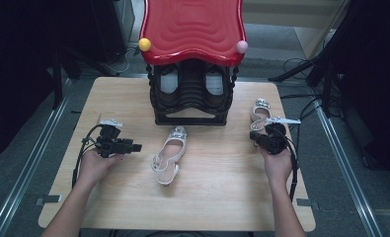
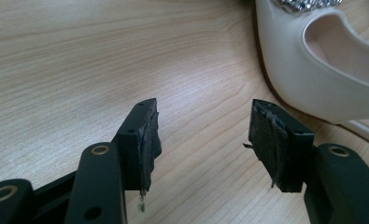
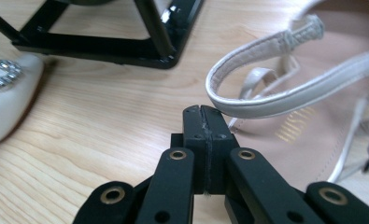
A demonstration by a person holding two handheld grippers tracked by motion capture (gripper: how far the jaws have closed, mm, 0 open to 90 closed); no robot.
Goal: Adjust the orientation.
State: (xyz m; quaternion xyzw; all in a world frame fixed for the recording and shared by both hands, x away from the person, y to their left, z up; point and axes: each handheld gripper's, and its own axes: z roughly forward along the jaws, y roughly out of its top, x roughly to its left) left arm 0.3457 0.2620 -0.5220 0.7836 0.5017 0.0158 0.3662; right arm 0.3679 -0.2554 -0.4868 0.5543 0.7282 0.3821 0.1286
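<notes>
Both white shoes are not yet on the rack (image 1: 191, 106): one shoe (image 1: 170, 153) lies mid-counter, the other shoe (image 1: 259, 112) at the right. Your left gripper (image 2: 203, 140) has jaws apart and empty beside the first; your right gripper (image 3: 204, 122) has jaws together, touching the second shoe's strap (image 3: 261, 105) without holding it.

High view looks down on the table (image 1: 133, 207); both tool views skim it closely, sharing the middle shoe (image 1: 169, 154).

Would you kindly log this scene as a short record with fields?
surface: wooden table
rack: black shoe rack with red top, at the table's far edge
shoe 1: white shoe, mid-table, near the left gripper
shoe 2: second white shoe, by the right gripper
left gripper: fingers open, nothing between
right gripper: fingers shut, tips at the shoe's strap, empty
</notes>
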